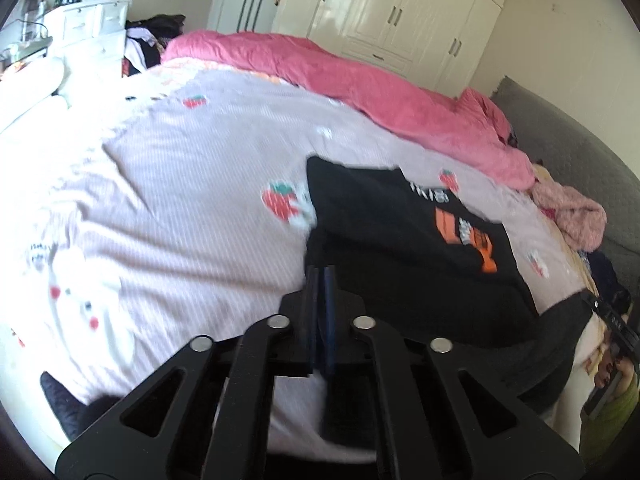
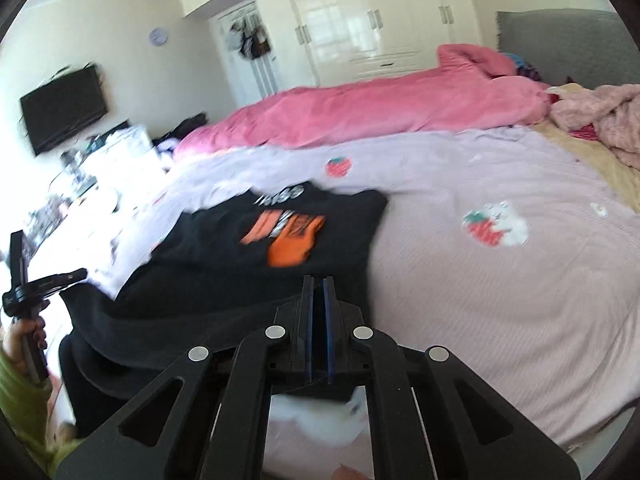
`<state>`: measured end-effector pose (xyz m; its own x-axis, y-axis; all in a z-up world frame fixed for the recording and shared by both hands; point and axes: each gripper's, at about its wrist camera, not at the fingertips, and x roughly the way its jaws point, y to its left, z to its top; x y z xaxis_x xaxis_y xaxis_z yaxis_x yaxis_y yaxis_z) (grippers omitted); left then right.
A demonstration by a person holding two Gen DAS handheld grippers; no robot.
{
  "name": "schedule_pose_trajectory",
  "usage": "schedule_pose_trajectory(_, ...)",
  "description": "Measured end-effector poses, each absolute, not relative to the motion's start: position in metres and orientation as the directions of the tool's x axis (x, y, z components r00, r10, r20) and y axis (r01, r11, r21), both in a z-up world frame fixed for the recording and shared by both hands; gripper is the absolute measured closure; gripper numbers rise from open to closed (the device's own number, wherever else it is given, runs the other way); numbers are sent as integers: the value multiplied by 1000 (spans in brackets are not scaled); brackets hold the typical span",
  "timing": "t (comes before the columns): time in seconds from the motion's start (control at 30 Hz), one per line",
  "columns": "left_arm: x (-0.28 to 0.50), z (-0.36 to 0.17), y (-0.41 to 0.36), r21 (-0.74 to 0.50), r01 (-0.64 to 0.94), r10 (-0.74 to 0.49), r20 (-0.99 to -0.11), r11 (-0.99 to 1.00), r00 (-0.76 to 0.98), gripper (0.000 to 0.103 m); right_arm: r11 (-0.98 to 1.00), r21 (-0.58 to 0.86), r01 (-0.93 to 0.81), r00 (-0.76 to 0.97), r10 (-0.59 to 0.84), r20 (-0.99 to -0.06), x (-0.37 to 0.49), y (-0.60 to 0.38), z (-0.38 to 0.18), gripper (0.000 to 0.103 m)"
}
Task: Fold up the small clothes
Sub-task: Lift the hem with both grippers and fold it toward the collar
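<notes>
Left claw (image 1: 320, 276): jaws closed; near left edge of the black shirt (image 1: 400, 240) appears pinched, contact blurred.
Right claw (image 2: 318, 286): jaws closed at the shirt's near right edge; cloth is seen between the pads.
Shirt position: spread on the bed (image 1: 180, 200), orange print upward, near hem raised off the striped strawberry sheet.
Pink quilt (image 2: 380, 108): bunched along the far side, well apart from the shirt.
Wardrobe (image 2: 360, 20): noted behind the bed.

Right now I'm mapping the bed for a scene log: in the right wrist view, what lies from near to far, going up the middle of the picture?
Right tongs → black T-shirt with orange print → lilac strawberry-print sheet → pink quilt → white wardrobe.
</notes>
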<state>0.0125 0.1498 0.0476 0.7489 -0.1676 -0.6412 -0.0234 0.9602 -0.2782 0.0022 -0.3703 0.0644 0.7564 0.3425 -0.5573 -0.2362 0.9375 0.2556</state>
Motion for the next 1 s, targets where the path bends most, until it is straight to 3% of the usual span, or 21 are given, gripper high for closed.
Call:
schedule_pose_trajectory(0.1,34,49,155,-292,-46,-160,-640,955,751,103,941,267,-209,770,327,-547,18,-373,57,99)
schedule_pose_trajectory(0.27,38,29,149,-324,-45,-194,-666,945,720,103,944,286,-166,722,314,-617,33,-373,27,98)
schedule_pose_trajectory(0.43,17,13,144,-317,-29,-213,-699,948,683,78,938,314,-147,680,327,-656,30,-376,10,90)
schedule_pose_trajectory(0.5,4,9,145,-321,-27,-220,-708,947,671,71,932,328,-153,677,340,-652,26,-378,12,64)
schedule_pose_trajectory(0.63,-22,0,152,-363,-43,-248,-714,931,654,67,928,329,-174,677,355,-644,15,-380,19,62)
schedule_pose_trajectory(0.7,-34,-6,154,-400,-43,-281,-713,915,642,64,924,332,-192,670,370,-643,11,-379,23,53)
schedule_pose_trajectory(0.8,-44,-13,150,-441,-31,-328,-711,897,622,63,926,316,-207,674,369,-640,4,-379,30,52)
schedule_pose_trajectory(0.87,-45,-17,144,-445,-13,-348,-719,895,602,54,922,323,-212,670,378,-639,2,-379,34,52)
schedule_pose_trajectory(0.9,-43,-20,140,-447,-2,-363,-727,894,583,42,920,328,-213,669,382,-638,2,-380,35,52)
schedule_pose_trajectory(1.0,-39,-28,129,-458,18,-392,-739,889,547,40,915,348,-206,659,393,-641,5,-380,35,52)
